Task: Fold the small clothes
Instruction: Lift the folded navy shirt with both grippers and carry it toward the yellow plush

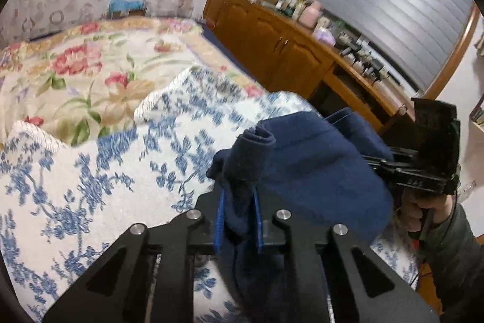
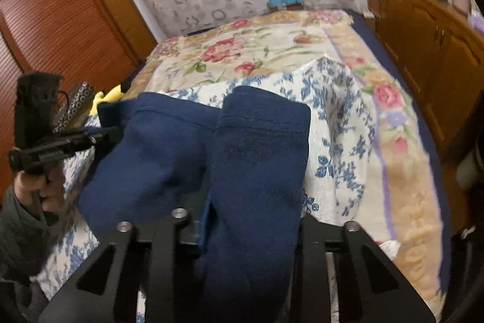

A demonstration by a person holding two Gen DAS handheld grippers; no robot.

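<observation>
Navy cloth (image 1: pixel 317 171) hangs over the bed (image 1: pixel 90 74), clamped in both my units: left hand-held gripper (image 1: pixel 239 220) pinches a bunched edge, right hand-held gripper (image 2: pixel 242 220) grips another edge. Fabric hides my right fingertips; motion blur obscures the garment type.

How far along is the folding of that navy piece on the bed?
Done: nothing looks folded yet. In hand: the left gripper and right gripper each pinch the navy garment, lifting it over the blue-flowered towel. Left: lay it flat and fold it.
</observation>
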